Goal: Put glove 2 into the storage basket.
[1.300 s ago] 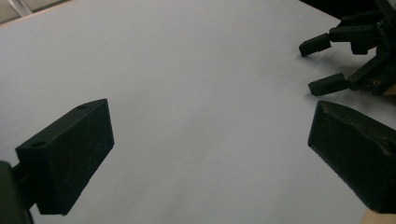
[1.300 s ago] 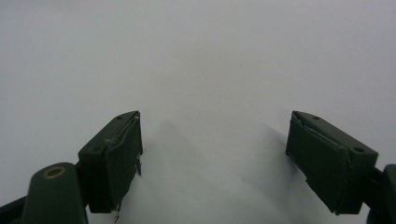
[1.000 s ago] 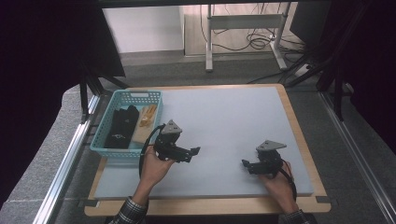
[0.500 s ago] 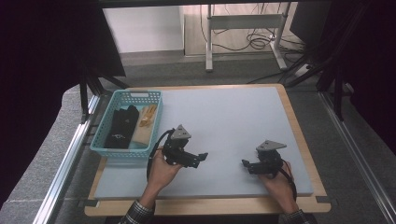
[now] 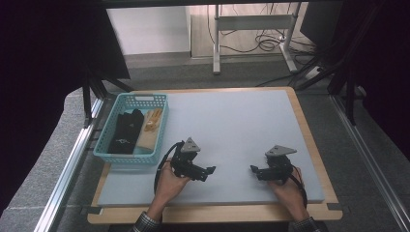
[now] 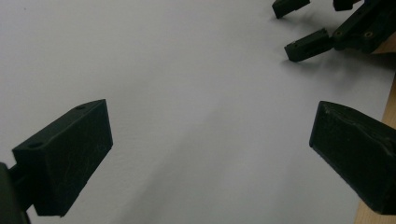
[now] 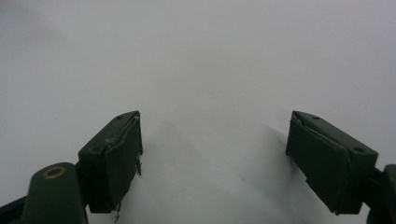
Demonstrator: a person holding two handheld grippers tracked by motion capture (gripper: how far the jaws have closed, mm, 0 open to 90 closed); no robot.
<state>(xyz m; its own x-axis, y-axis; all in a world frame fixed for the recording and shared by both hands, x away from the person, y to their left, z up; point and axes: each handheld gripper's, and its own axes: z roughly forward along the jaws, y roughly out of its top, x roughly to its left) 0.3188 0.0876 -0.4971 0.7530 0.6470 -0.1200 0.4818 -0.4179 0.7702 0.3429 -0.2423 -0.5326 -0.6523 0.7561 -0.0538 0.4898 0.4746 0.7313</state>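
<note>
Grippers both low on our grey mat (image 5: pixel 241 125). Basket (image 5: pixel 112 153) at ten o'clock holds dark and tan items. Left gripper (image 5: pixel 209 170) at seven o'clock, jaws wide, empty. Right gripper (image 5: pixel 253 169) at five o'clock, likewise wide, empty.

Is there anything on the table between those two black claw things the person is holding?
No. In the high view, the stretch between the left gripper and the right gripper is bare grey mat.
</note>
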